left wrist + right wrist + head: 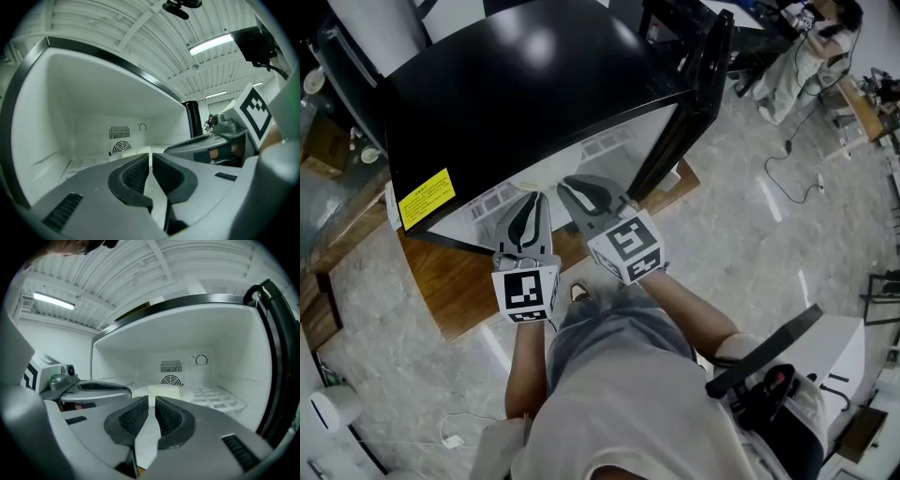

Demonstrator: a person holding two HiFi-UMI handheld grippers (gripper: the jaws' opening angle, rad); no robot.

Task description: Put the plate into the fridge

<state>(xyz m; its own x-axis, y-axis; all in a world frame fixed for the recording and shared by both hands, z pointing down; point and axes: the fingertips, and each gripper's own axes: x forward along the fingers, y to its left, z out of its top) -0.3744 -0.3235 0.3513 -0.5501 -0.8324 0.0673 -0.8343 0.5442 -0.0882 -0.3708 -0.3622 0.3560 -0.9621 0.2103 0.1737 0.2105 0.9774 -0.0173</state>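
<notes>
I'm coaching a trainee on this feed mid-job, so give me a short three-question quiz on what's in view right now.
1. True or false: the fridge stands shut.
2. What lies on the plate? A) a pale block B) a red apple C) a fork
3. Fill in: the round fan grille sits on the fridge's ___ wall.
Key: 1 false; 2 A; 3 back.

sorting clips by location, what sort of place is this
Probably a lab or workshop, not a home: the small black fridge sits on a wooden board, a cable trails over the glossy floor, and strip lights hang under a ribbed ceiling.
</notes>
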